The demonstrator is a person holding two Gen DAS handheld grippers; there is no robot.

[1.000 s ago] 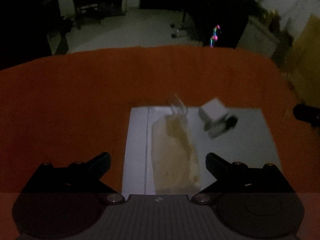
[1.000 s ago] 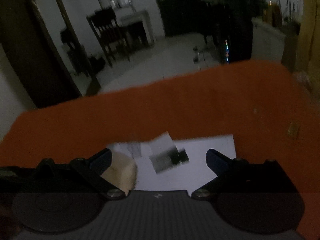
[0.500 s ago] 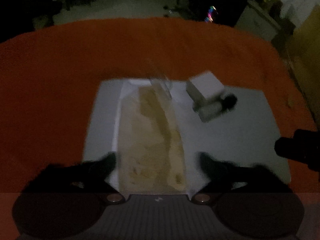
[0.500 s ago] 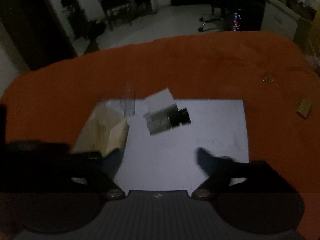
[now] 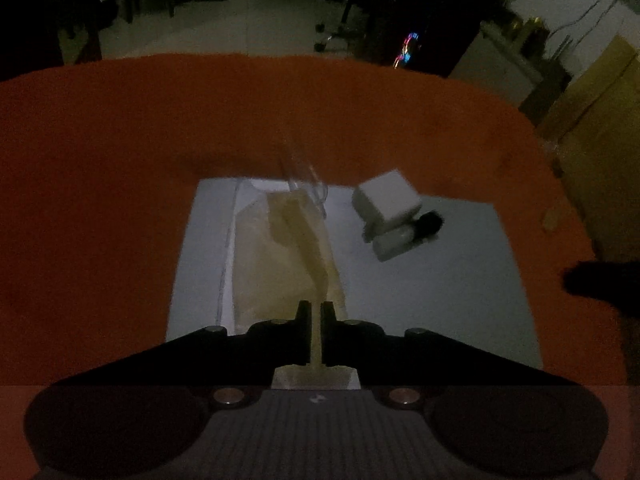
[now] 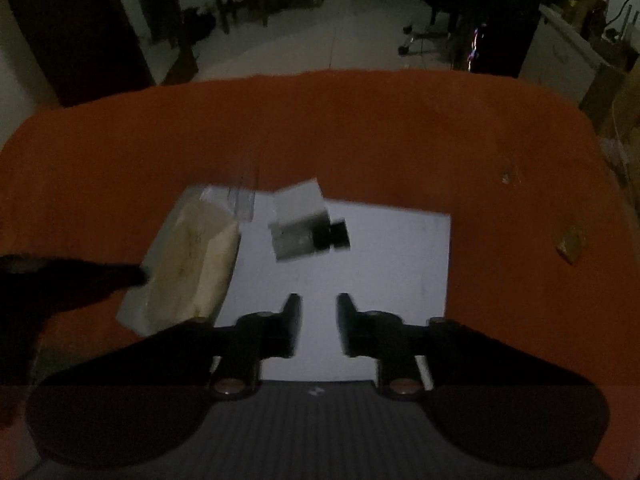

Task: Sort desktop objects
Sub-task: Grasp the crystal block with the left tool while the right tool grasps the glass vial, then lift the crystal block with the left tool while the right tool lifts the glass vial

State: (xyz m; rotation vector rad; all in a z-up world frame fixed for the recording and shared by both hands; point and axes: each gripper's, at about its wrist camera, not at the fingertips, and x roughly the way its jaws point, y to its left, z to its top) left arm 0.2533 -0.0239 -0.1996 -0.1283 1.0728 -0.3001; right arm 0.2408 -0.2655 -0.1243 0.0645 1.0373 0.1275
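Bag [image 5: 288, 264] sits on the left of the white sheet [image 5: 440, 280], left gripper [image 5: 316, 332] pinching its near edge, right gripper [image 6: 318, 320] just narrowed on nothing, so lift slow and keep the thin fold from slipping.

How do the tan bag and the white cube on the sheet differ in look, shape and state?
1. The bag is tan and long; the cube is white and blocky.
2. The bag looks soft and creased; the cube has flat, firm faces.
3. The left tool is shut on a fold of the bag; the cube is untouched and rests against a small black-ended item.
Both lie on the white sheet.
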